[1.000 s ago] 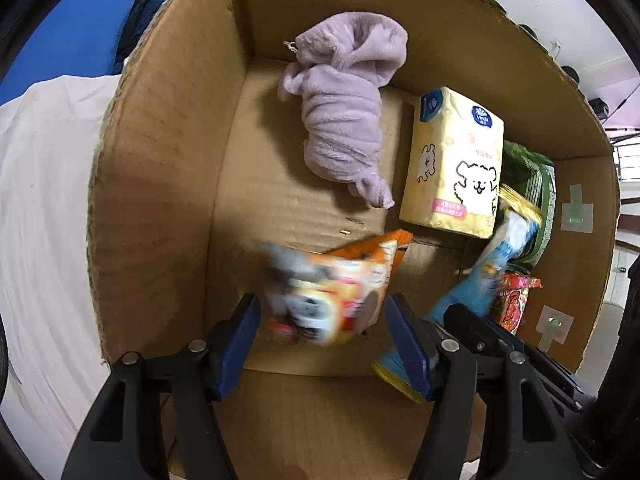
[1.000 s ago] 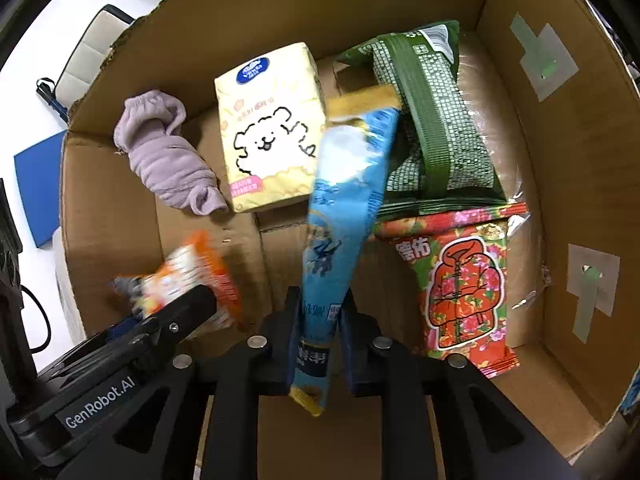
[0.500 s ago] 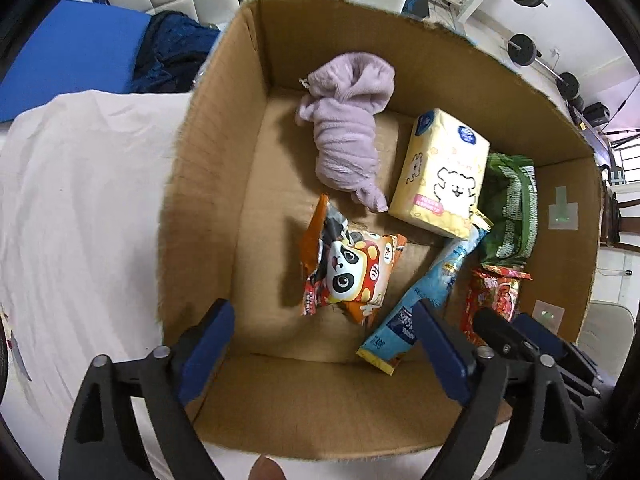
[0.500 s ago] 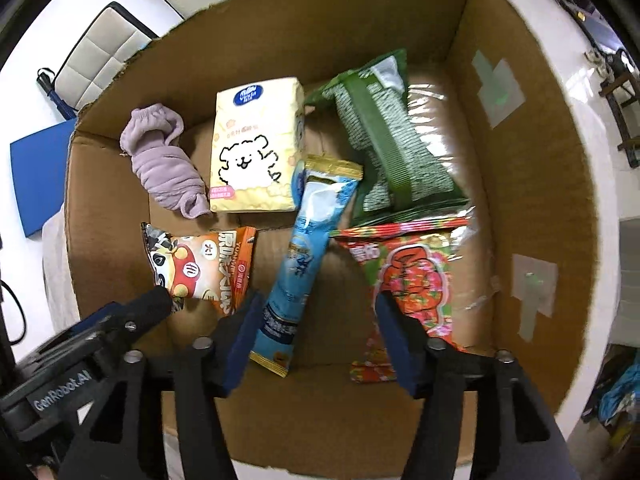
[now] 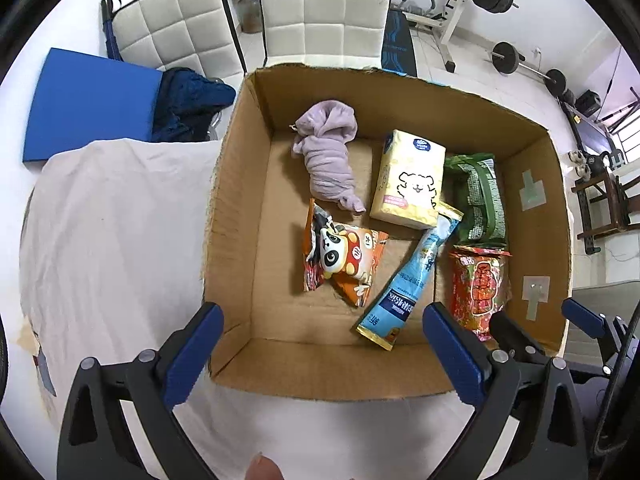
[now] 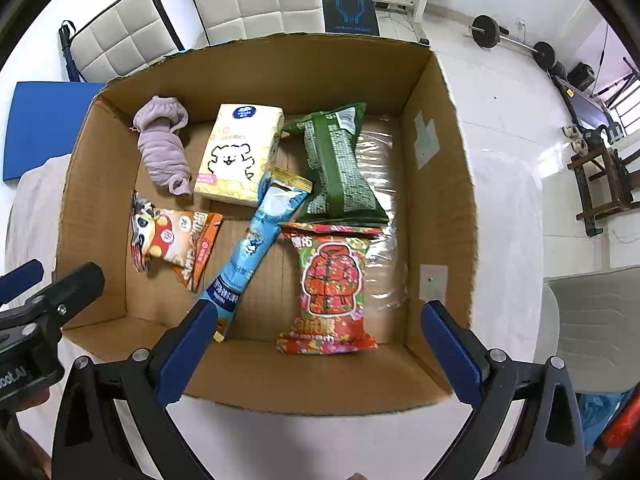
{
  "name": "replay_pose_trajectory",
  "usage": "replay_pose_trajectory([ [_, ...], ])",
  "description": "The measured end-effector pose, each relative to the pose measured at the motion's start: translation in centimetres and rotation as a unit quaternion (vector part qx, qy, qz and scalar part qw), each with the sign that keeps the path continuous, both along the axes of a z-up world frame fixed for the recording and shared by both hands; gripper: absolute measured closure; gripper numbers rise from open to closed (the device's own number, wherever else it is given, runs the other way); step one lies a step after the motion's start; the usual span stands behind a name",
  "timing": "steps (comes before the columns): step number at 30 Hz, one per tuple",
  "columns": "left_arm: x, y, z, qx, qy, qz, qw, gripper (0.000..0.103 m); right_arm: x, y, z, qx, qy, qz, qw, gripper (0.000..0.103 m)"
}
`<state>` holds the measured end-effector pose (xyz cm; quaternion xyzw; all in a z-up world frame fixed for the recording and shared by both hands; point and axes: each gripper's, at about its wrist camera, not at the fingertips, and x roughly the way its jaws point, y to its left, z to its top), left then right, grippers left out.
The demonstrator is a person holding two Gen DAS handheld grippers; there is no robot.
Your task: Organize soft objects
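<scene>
Brown cardboard box [image 6: 440,216] holding lilac rolled cloth [image 6: 162,150], yellow tissue pack [image 6: 236,156], long blue pouch [image 6: 256,240]. Left gripper [image 5: 320,344], right gripper [image 6: 316,340]: spread wide, empty.

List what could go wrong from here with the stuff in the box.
1. The blue pouch lies diagonally, its top end overlapping the tissue pack and green bag; lifting either may drag it along.
2. The panda snack bag sits crumpled and tilted, so it could slide if the cardboard box is nudged.
3. Both the left gripper and right gripper hang open near the front wall and could knock it.
</scene>
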<state>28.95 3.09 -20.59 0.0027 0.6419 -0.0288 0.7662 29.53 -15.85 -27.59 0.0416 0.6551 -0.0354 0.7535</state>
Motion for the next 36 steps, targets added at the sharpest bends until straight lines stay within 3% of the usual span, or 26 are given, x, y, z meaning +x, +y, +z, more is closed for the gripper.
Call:
replay_pose_trajectory([
  [8, -1.9, -0.3, 2.2, 0.000, -0.022, 0.007, 0.9997, 0.001, -2.3, -1.4, 3.0, 0.010, -0.018, -0.003, 1.000, 0.000],
  [14, -5.2, -0.5, 6.2, -0.003, -0.058, 0.017, 0.9981, 0.001, -5.2, -2.0, 6.2, 0.023, -0.041, 0.000, 0.999, 0.000],
  [23, -12.9, -0.3, 14.8, -0.010, -0.130, 0.024, 0.9912, 0.001, -13.0, -2.9, 15.5, 0.032, -0.121, 0.003, 0.992, 0.000],
  [31, -19.0, -0.2, 19.8, 0.002, -0.166, 0.011, 0.9860, 0.001, -21.1, -3.0, 23.3, 0.040, -0.174, 0.011, 0.984, 0.000],
  [36, -21.7, -0.3, 21.9, -0.006, -0.185, 0.003, 0.9828, 0.001, -24.7, -2.6, 26.4, 0.033, -0.193, 0.016, 0.980, 0.000],
])
